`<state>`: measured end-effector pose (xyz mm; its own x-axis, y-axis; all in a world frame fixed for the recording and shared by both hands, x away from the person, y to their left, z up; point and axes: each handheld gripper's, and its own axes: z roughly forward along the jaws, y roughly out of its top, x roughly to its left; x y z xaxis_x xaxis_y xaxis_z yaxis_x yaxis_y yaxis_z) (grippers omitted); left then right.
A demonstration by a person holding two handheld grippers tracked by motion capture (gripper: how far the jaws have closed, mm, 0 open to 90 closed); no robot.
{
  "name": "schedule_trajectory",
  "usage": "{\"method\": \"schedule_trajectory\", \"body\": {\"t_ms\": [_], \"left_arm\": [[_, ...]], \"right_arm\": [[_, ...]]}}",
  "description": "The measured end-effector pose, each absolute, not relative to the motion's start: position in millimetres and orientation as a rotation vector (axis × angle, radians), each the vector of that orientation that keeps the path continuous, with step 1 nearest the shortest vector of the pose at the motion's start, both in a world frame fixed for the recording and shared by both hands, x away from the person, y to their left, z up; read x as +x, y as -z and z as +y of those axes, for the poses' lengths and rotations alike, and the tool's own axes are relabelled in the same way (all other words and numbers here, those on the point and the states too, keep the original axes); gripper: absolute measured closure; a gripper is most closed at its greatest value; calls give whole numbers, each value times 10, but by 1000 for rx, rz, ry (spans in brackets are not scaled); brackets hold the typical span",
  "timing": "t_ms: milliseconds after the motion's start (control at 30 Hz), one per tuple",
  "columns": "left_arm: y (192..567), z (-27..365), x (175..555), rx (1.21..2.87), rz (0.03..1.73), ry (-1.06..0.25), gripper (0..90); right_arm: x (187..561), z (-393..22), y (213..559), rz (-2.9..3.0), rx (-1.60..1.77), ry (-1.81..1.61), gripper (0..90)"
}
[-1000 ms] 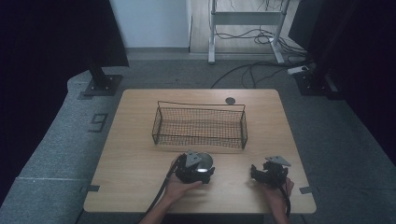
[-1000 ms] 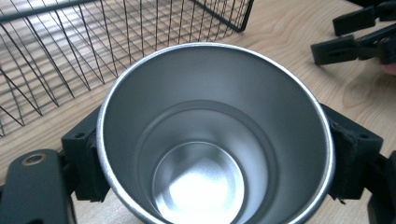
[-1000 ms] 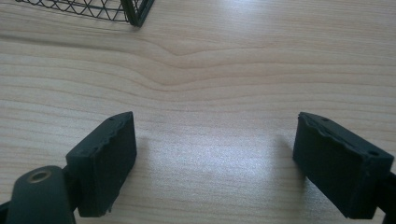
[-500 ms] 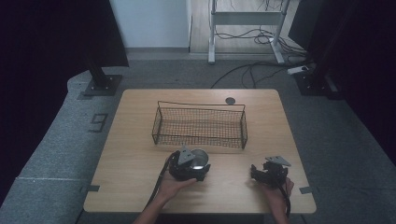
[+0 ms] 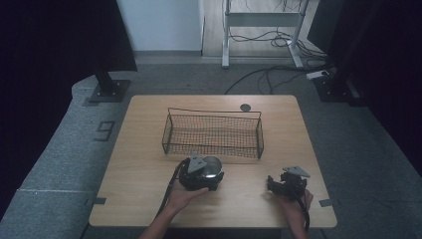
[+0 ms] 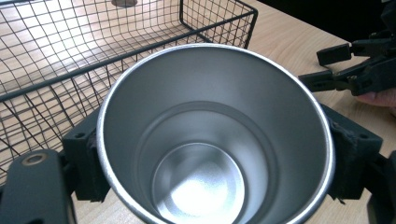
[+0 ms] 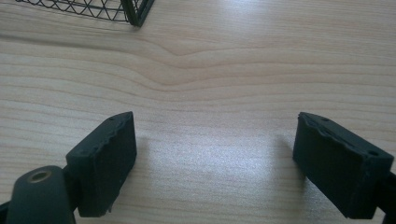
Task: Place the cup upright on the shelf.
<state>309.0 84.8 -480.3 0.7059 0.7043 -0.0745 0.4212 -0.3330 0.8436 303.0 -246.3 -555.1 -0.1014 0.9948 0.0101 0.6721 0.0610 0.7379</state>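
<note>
A shiny steel cup (image 6: 215, 135) sits upright between the jaws of my left gripper (image 5: 211, 174), which is shut on it; the cup (image 5: 212, 166) is empty inside. It is just in front of the near wall of the black wire basket (image 5: 213, 133), at mid table. The basket (image 6: 93, 51) holds nothing. My right gripper (image 5: 272, 183) rests low at the front right of the table, jaws wide apart over bare wood with nothing between them (image 7: 215, 158).
The wooden table (image 5: 144, 164) has a small dark round disc (image 5: 245, 107) near its far edge. Tape marks sit at the front corners. Around the table lie grey floor mats, stand bases and cables.
My left gripper with the cup has shifted slightly toward the basket's near wall. The right gripper has stayed in place.
</note>
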Motion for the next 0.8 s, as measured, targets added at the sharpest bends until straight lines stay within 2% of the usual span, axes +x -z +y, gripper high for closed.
{"method": "schedule_trajectory", "body": {"t_ms": [800], "left_arm": [[4642, 889, 3227, 1938, 897, -389, 152]], "right_arm": [[3030, -2463, 5551, 1829, 1660, -816, 133]]}}
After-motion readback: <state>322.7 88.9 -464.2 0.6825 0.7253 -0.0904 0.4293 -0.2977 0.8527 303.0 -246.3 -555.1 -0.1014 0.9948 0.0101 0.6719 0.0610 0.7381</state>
